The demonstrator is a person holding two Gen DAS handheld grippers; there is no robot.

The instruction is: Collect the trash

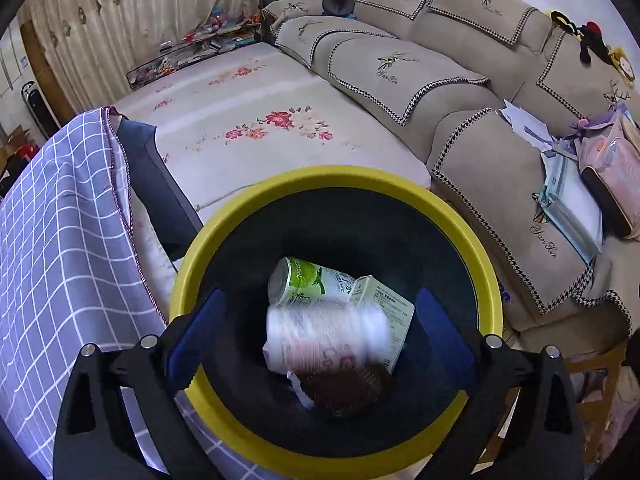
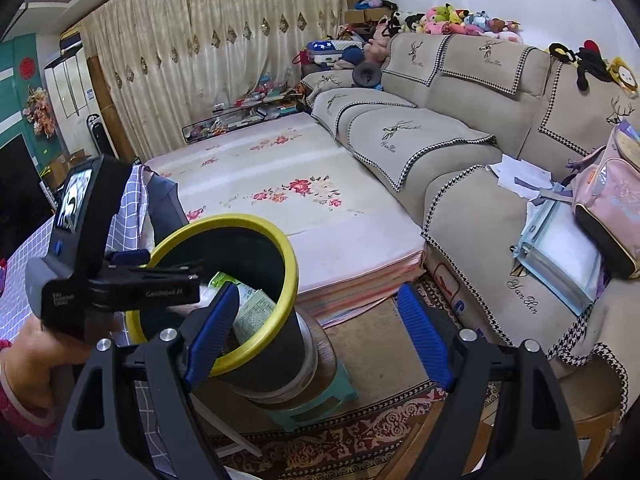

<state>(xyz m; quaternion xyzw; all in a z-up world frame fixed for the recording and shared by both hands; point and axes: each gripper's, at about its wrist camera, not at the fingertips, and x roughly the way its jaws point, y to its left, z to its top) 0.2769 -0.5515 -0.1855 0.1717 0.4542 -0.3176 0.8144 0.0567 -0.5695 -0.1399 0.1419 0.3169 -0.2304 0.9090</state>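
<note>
two grippers are over the scene, both with jaws spread and nothing between the pads. the left gripper [image 1: 320, 336] hangs right above the mouth of the yellow-rimmed trash bin [image 1: 490, 280], pointing steeply down into it, its blue pads [image 1: 188, 340] standing wide to either side of the bin's opening. inside the bin lies the trash: a white bottle [image 1: 326, 340], blurred, on top of the heap; a green-and-white can [image 1: 304, 282] lying on its side behind it; a pale carton [image 1: 384, 300] against the can; and a dark brown ridged thing [image 1: 348, 392] at the near side, too blurred to identify.

in the right wrist view the right gripper [image 2: 316, 334] is held beside the bin, to its right, its jaws apart and empty over the patterned rug [image 2: 360, 432]. the bin [image 2: 280, 344] stands on a round wooden-topped stool [image 2: 316, 364] with a green base. the left gripper's black body [image 2: 100, 280] shows over the bin rim, held in a hand [image 2: 36, 344].

a purple checked cloth [image 1: 60, 248] lies left of the bin. behind it is a flowered mattress [image 1: 256, 120] and a beige sofa [image 1: 500, 200] with a pink backpack [image 1: 612, 176].
</note>
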